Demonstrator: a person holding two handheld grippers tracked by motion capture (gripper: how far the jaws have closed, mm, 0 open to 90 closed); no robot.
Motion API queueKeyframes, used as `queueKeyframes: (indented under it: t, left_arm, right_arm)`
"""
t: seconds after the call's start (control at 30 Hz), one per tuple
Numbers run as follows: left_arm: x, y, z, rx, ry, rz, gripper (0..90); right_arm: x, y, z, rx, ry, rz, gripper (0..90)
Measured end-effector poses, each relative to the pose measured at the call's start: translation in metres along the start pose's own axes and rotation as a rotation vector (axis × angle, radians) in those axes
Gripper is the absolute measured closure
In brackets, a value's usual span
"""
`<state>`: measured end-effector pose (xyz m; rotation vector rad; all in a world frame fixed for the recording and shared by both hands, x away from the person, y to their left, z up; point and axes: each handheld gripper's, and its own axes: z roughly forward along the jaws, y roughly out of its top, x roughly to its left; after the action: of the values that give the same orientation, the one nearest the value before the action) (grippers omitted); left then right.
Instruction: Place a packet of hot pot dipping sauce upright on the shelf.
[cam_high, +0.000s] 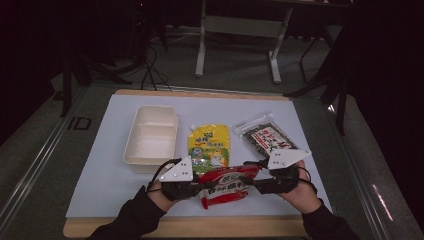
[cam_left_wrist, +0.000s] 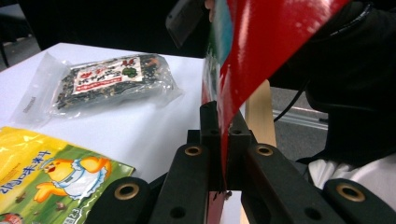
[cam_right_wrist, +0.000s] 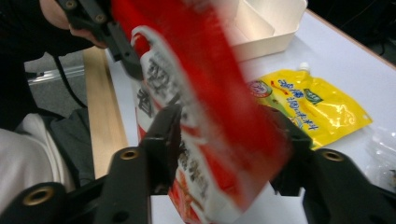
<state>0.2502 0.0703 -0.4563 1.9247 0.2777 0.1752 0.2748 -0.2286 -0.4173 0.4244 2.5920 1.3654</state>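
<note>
A red and white snack packet (cam_high: 227, 185) hangs just above the table's front edge, stretched between both grippers. My left gripper (cam_high: 200, 187) is shut on the packet's left end; in the left gripper view the jaws (cam_left_wrist: 224, 126) pinch the thin red edge (cam_left_wrist: 261, 51). My right gripper (cam_high: 256, 183) is at the packet's right end. In the right gripper view its jaws (cam_right_wrist: 229, 135) stand apart, and the blurred packet (cam_right_wrist: 205, 107) lies loosely between them. The left gripper (cam_right_wrist: 116, 42) shows beyond it, clamped on the far end.
On the white mat (cam_high: 110, 165) behind the packet lie a yellow sauce pouch (cam_high: 209, 145) and, to its right, a clear bag of dark seaweed (cam_high: 265, 137). A white two-compartment tray (cam_high: 150, 135) stands at the left. The wooden table edge (cam_high: 190, 227) runs along the front.
</note>
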Motion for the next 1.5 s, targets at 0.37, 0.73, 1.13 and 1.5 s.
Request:
queueKeyframes:
  t: [0.37,0.73,1.13,1.5]
  left_arm:
    - [0.001,0.003,-0.004,-0.054,0.023,-0.029,90.0]
    - [0.007,0.005,-0.015,-0.086,0.045,-0.059,80.1]
    - [0.008,-0.015,-0.027,-0.059,0.133,-0.141,33.0]
    - [0.003,-0.036,-0.024,-0.018,0.139,-0.189,2.0]
  right_arm:
    - [0.003,0.005,0.002,0.041,0.052,-0.032,80.2]
    - [0.01,0.022,-0.003,0.04,0.093,-0.062,90.0]
    - [-0.007,0.044,-0.018,-0.014,0.045,-0.046,90.0]
    - [-0.025,0.064,-0.007,-0.026,-0.002,-0.031,90.0]
